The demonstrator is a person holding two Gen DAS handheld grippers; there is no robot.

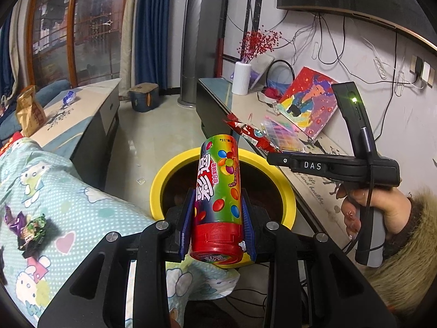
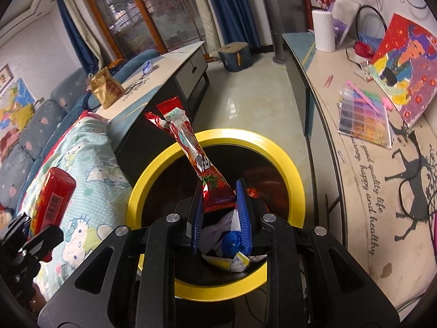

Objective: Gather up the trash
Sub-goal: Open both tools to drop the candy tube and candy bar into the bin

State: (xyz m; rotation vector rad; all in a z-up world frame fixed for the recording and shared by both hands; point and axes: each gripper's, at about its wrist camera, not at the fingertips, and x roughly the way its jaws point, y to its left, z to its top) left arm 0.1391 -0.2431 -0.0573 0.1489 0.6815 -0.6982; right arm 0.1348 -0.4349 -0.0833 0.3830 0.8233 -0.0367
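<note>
Gripping a candy tube (image 1: 218, 199) between their blue pads, the left tongs (image 1: 218, 218) are closed partway on its sides, just above the red cap that faces the camera. The tube is colourful, printed with round sweets, and it leans forward over the yellow-rimmed bin (image 1: 161, 175), its far end above the bin's dark inside.

The right tongs (image 2: 218, 205) are closed on a red snack wrapper (image 2: 191, 142), pinching its lower end between the pads. The wrapper rises from the pads and leans away over the bin (image 2: 286, 161), its crimped top above the bin's far rim. Below these tongs, inside the bin, lie pale tissue, a blue scrap and a yellow-and-white wrapper (image 2: 237, 262) near the near rim.

In the left wrist view the right tongs (image 1: 273, 158) come in from the right of the bin, held by a hand (image 1: 377, 205) in a fur-cuffed sleeve, with the red wrapper (image 1: 251, 134) sticking out past their tip above the bin's far edge. In the right wrist view the tube (image 2: 52, 199) shows to the left of the bin, in the left tongs (image 2: 27, 235).

Left of the bin lies a cartoon-print quilt (image 1: 82, 205) with two crumpled wrappers (image 1: 30, 229) on it. Right of the bin runs a long desk (image 2: 355, 191) carrying a bead box (image 2: 363, 120) and a painting (image 2: 404, 73).
</note>
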